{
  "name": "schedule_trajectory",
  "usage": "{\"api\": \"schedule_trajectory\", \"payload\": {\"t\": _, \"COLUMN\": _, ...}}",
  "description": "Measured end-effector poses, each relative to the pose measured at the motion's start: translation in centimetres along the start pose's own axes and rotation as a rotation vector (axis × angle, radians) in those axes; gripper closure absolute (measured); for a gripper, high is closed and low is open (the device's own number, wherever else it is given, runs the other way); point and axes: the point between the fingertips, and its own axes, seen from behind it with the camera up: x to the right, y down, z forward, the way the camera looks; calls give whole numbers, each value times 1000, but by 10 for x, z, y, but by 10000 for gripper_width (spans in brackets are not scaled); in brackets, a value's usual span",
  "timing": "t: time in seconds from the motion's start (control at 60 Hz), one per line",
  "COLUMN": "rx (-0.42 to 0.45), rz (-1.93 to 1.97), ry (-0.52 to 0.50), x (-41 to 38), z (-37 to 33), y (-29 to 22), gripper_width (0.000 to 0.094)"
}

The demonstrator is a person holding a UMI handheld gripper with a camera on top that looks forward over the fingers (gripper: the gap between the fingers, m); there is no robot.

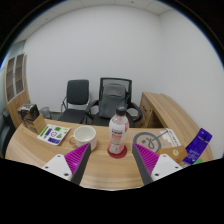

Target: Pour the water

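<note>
My tool (110, 160) is spread wide, pink pads (78, 157) apart, grasping nothing, hanging just off the bench's near edge. Water bottle (118, 134) stands upright just ahead, roughly between the finger lines but not touched, close to the near edge of the curved wooden bench (110, 170); red cap looks on. White cup (85, 136) sits just left of the bottle, near but apart. Further left a green-and-white box (54, 133); right of the bottle a round glassy dish (148, 140), and a purple packet (199, 146) toward the bench's right end. Two office chairs (97, 100) behind. Step, I'd say: approach, pre-grasp, pouring not started. Next move calls for going forward, centring the bottle body between pads, closing, then tilting over the cup; cap may block it.
</note>
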Motion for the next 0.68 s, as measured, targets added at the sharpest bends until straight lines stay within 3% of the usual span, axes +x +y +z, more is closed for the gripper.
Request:
{"api": "schedule_trajectory", "payload": {"t": 0.317, "rx": 5, "rz": 5, "ry": 46, "x": -47, "z": -153, "y": 8, "gripper_width": 80}}
{"api": "schedule_trajectory", "payload": {"t": 0.683, "rx": -2, "rz": 61, "ry": 70, "x": -67, "z": -196, "y": 18, "gripper_width": 79}}
